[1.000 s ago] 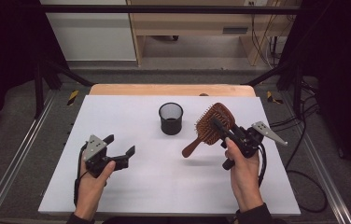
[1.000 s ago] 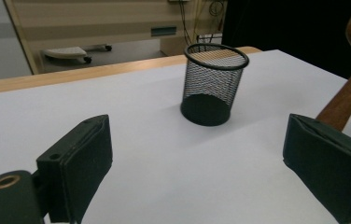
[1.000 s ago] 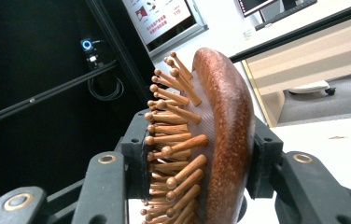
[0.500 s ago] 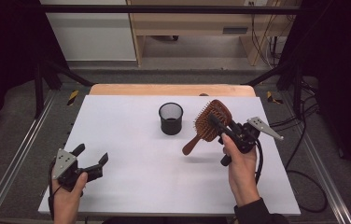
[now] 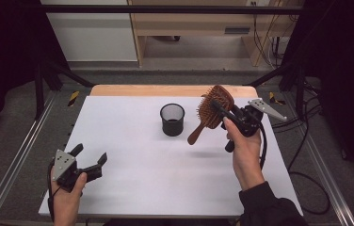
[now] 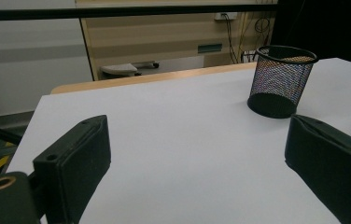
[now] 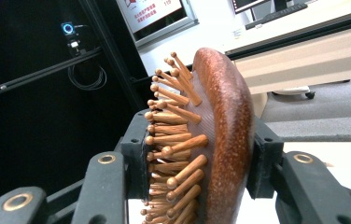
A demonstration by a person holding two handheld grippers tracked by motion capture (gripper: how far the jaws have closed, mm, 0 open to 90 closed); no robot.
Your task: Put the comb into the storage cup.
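While right claw (image 5: 223, 114) is clamping wooden hairbrush (image 5: 213, 109) by its head, brush is hanging lifted above white counter (image 5: 165, 179), handle slanting down toward claw's left. Right gripper view: jaws pressing on bristle face and smooth back. Black mesh cup (image 5: 172, 119) standing on counter, near handle tip, apart. Left claw (image 5: 90, 161) resting at counter's near left edge, jaws gaping wide, gripping nothing.
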